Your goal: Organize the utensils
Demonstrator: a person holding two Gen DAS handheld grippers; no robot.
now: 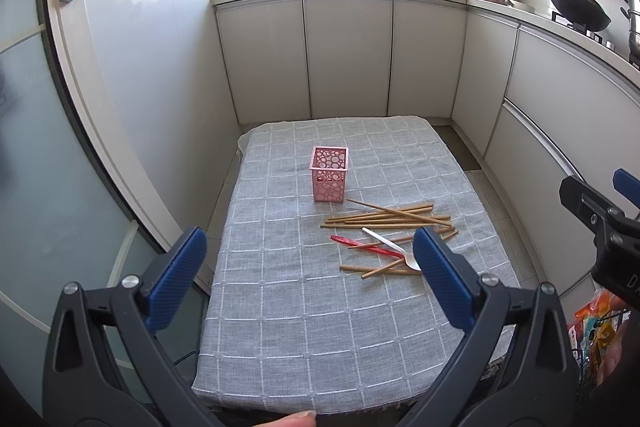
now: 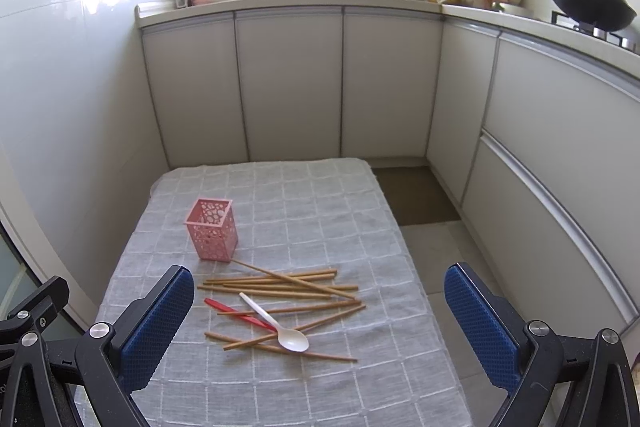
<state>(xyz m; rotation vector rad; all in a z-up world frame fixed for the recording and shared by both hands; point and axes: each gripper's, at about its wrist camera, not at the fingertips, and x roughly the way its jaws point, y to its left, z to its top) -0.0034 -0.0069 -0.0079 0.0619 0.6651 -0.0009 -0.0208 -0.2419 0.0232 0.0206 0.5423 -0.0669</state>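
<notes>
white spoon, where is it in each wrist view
Left wrist: spoon right of centre, its bowl partly behind the left gripper's right finger.
Right wrist: spoon low centre, fully visible.
Shared landmark: the pink holder stands beyond the chopsticks.

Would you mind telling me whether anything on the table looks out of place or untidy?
Yes: the chopsticks lie scattered and crossed on the tablecloth, with a white spoon and red utensil on top, while the pink holder stands upright beside them.
</notes>
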